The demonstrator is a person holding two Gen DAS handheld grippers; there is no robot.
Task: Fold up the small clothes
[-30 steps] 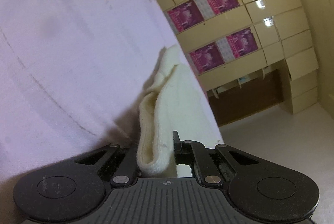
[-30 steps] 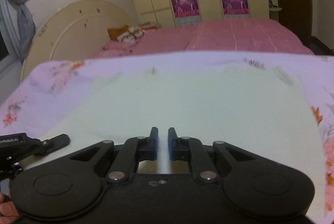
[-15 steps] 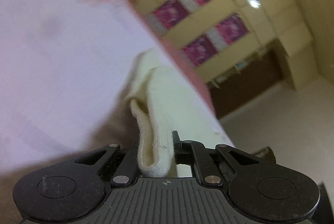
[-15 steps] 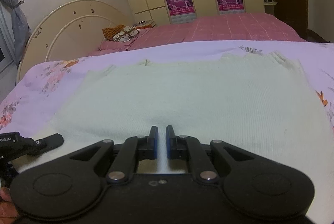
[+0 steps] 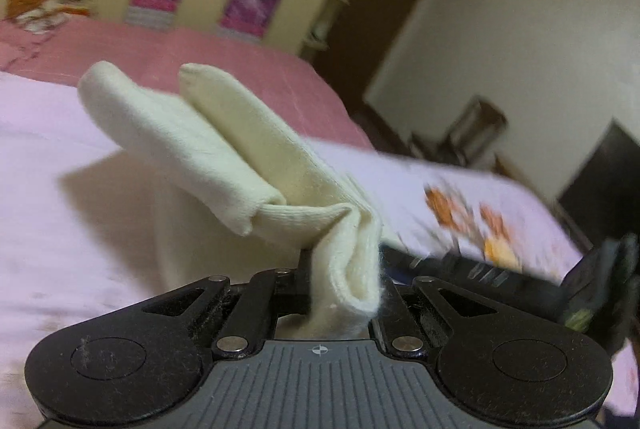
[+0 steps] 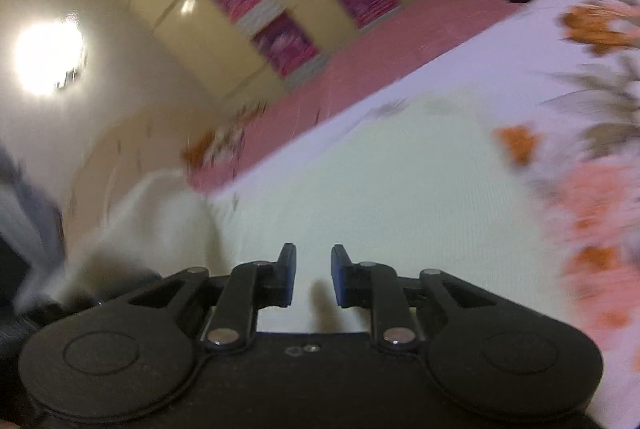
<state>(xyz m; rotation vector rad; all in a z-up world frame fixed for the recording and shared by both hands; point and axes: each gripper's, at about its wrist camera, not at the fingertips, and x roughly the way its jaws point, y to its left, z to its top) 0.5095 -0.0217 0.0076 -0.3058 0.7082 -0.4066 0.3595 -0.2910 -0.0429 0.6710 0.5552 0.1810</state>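
Note:
A cream knit garment [image 6: 400, 197] lies spread on the floral lilac sheet [image 6: 592, 41]. In the left wrist view my left gripper [image 5: 344, 289] is shut on a bunched edge of the garment [image 5: 224, 149]. That edge is lifted off the sheet, and two folded flaps stick out up and to the left. My right gripper [image 6: 313, 269] hovers low over the flat part of the garment. Its jaws are opening and nothing is between the blue pads [image 6: 289, 269]. The raised cloth [image 6: 152, 213] shows as a blur at its left.
Behind the sheet lies a pink bedspread [image 5: 200, 57] with patterned pillows [image 5: 40, 13] near the headboard. A cream wardrobe with magenta posters [image 6: 288, 37] fills the far wall, with a bright wall lamp [image 6: 48, 61] beside it. The right gripper's black body [image 5: 592, 281] shows at the left view's right edge.
My left gripper rose and rolled, lifting the held cream edge off the sheet. My right gripper rolled and swung sideways, and its jaws went from together to apart.

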